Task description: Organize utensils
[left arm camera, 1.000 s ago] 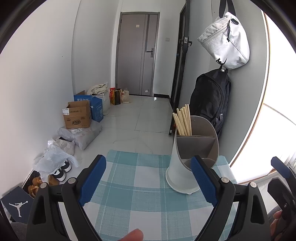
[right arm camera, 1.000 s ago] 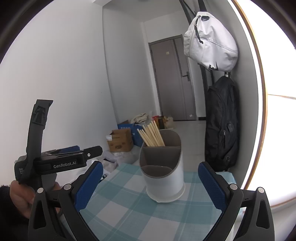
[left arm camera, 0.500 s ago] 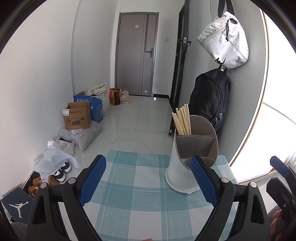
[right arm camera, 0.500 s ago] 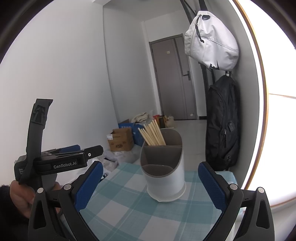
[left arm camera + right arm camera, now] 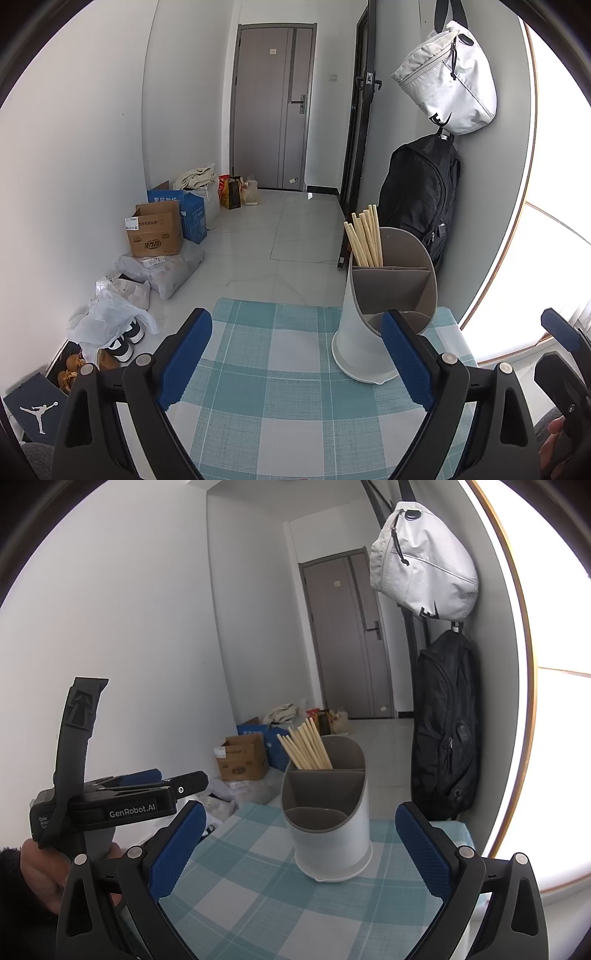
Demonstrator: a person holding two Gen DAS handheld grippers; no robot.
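Note:
A white utensil holder with a grey divided insert stands on the checked teal tablecloth, at its far right. Several wooden chopsticks stand in its back compartment; the other compartments look empty. My left gripper is open and empty, low over the cloth, left of and nearer than the holder. My right gripper is open and empty, with the holder and chopsticks straight ahead between its fingers. The left gripper also shows at the left of the right wrist view.
The table's far edge drops to a tiled floor with cardboard boxes, bags and shoes at the left. A black backpack and a white bag hang on the wall at the right, behind the holder.
A fingertip at the bottom edge of the left wrist view has gone from sight. Both grippers have hardly moved and stay open.

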